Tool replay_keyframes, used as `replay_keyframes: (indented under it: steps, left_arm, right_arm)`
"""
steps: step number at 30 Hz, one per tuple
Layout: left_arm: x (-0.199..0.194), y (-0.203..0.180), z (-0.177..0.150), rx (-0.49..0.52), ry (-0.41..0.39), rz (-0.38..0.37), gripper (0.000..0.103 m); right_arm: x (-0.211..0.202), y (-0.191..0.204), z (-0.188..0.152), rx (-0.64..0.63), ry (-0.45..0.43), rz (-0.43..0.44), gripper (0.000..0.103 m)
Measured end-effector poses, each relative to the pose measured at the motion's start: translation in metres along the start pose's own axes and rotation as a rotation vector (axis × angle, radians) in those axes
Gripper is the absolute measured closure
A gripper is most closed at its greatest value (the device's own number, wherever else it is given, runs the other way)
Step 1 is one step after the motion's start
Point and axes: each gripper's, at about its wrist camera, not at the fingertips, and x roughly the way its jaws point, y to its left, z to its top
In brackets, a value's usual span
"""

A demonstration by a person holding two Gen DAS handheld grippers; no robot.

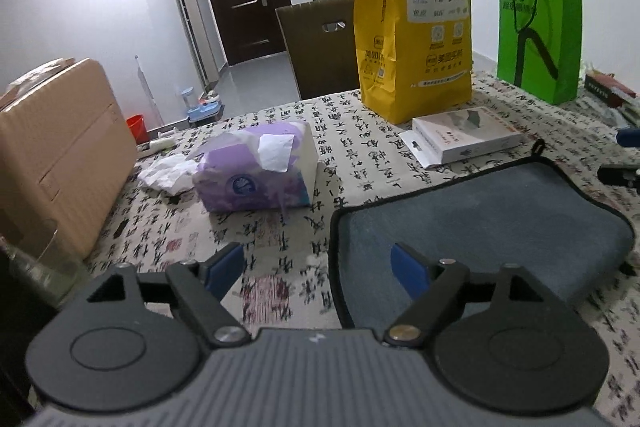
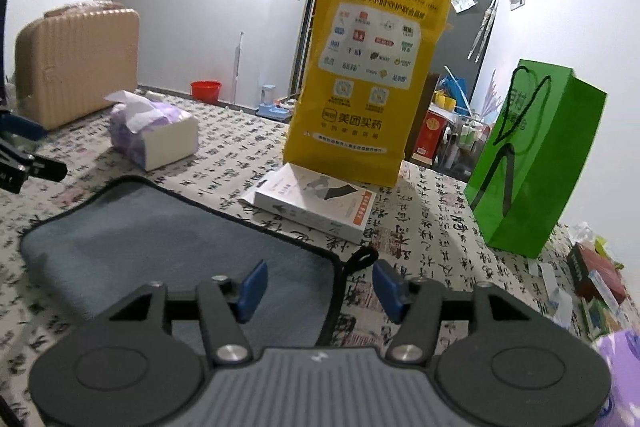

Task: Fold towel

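Note:
A grey-blue towel (image 1: 480, 219) with a black hem lies flat on the patterned tablecloth; it also shows in the right wrist view (image 2: 168, 227). Its black hanging loop (image 2: 362, 259) sticks out at the right corner. My left gripper (image 1: 318, 269) is open and empty, straddling the towel's left hem just above the cloth. My right gripper (image 2: 318, 289) is open and empty, straddling the towel's right hem near the loop. The left gripper's fingers (image 2: 24, 155) show at the left edge of the right wrist view.
A purple tissue pack (image 1: 260, 167) and crumpled tissue (image 1: 166, 175) lie left of the towel. A white box (image 1: 468, 139), a yellow paper bag (image 1: 416, 23) and a green bag (image 1: 538, 27) stand behind it. A beige suitcase (image 1: 52, 155) stands at the left; books (image 2: 596, 267) lie far right.

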Motion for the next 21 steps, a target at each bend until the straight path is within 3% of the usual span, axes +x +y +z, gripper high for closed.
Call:
replay_keyframes:
  steps: [11, 19, 20, 21]
  left_arm:
    - [-0.07, -0.005, -0.022, -0.038, -0.048, -0.002, 0.016]
    - [-0.108, -0.012, -0.046, -0.047, -0.077, 0.0, 0.003]
    - [-0.114, -0.014, -0.049, -0.046, -0.085, 0.002, 0.002]
    - [-0.117, -0.014, -0.051, -0.048, -0.091, 0.003, 0.0]
  right_arm:
    - [-0.063, 0.012, -0.02, 0.041, -0.033, -0.002, 0.041]
    - [-0.103, 0.024, -0.036, 0.034, -0.057, -0.037, 0.03]
    - [-0.108, 0.026, -0.038, 0.034, -0.061, -0.039, 0.026]
    - [-0.113, 0.027, -0.039, 0.037, -0.067, -0.04, 0.016]
